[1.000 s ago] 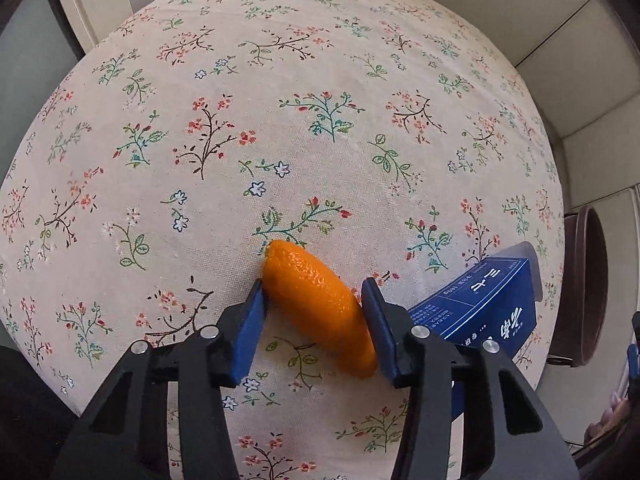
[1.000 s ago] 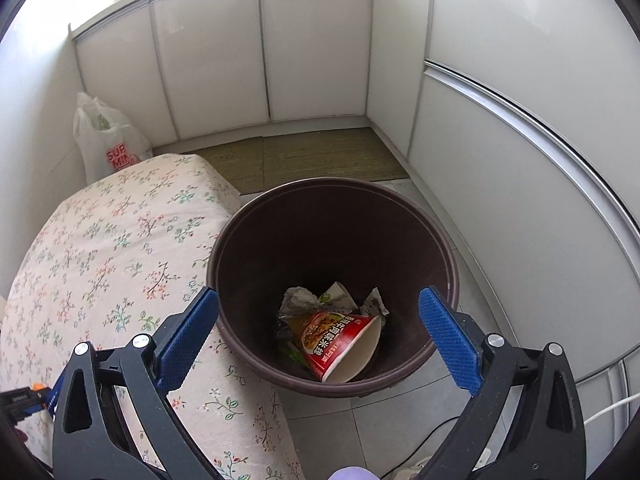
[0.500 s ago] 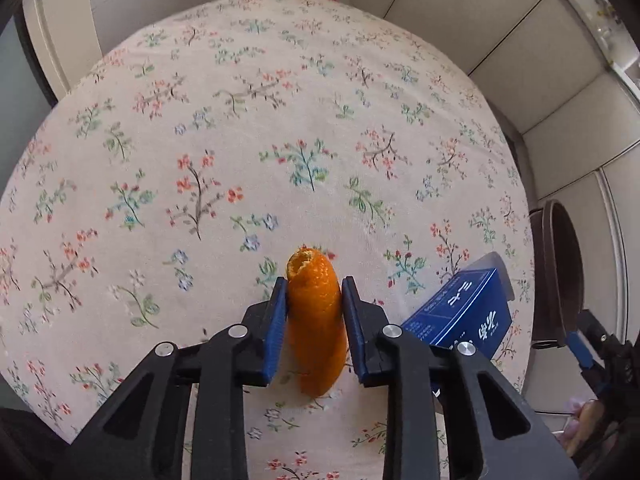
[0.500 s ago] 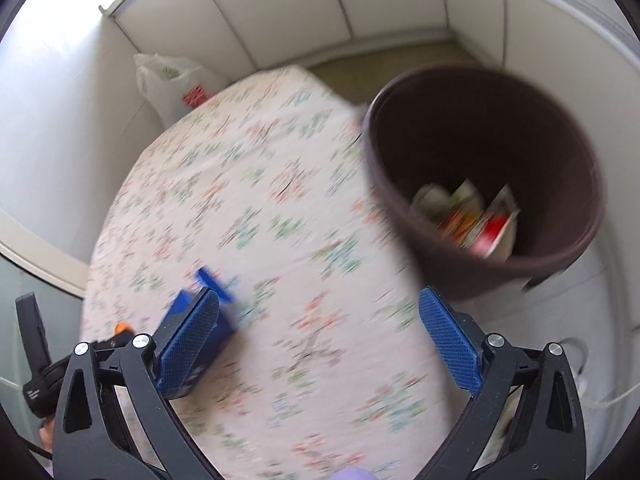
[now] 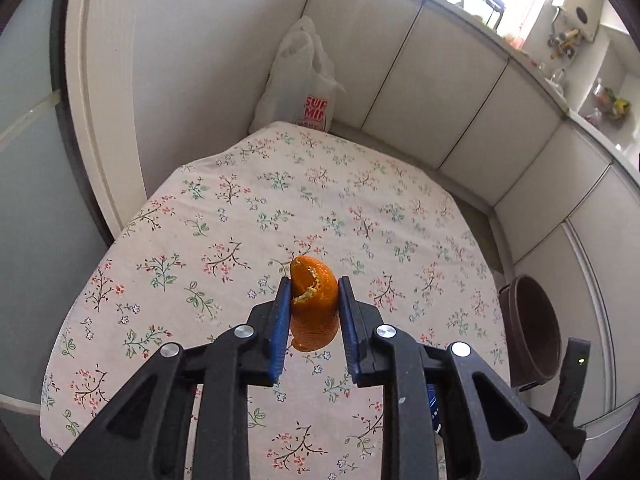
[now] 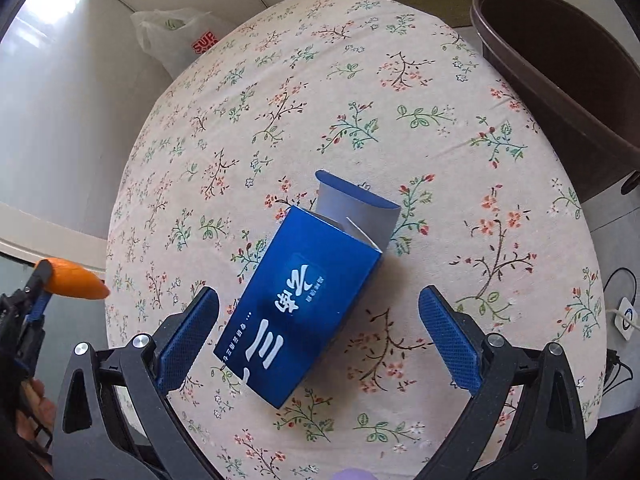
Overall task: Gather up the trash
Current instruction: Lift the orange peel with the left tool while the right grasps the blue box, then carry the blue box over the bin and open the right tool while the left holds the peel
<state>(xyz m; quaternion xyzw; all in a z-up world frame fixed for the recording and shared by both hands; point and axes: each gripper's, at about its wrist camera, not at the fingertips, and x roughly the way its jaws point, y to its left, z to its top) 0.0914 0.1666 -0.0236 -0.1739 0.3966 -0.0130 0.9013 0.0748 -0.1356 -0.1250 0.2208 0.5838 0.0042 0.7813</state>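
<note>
My left gripper (image 5: 311,294) is shut on a curled orange peel (image 5: 314,300) and holds it up above the floral tablecloth (image 5: 240,216). The peel and left gripper also show at the left edge of the right wrist view (image 6: 74,278). My right gripper (image 6: 318,312) is open, its jaws on either side of a blue carton (image 6: 300,304) that lies on the cloth with its top flap open. The fingers do not touch the carton. A brown trash bin (image 6: 560,80) stands beside the table on the right; it also shows in the left wrist view (image 5: 532,332).
A white plastic bag (image 5: 300,80) with red print stands on the floor beyond the table's far end, against white cabinet panels. A wall and door frame run along the table's left side. A cable and white plug (image 6: 626,316) lie on the floor at the right.
My left gripper closed on the orange peel and lifted it off the cloth. My right gripper swung from over the bin to the table and now straddles the blue carton.
</note>
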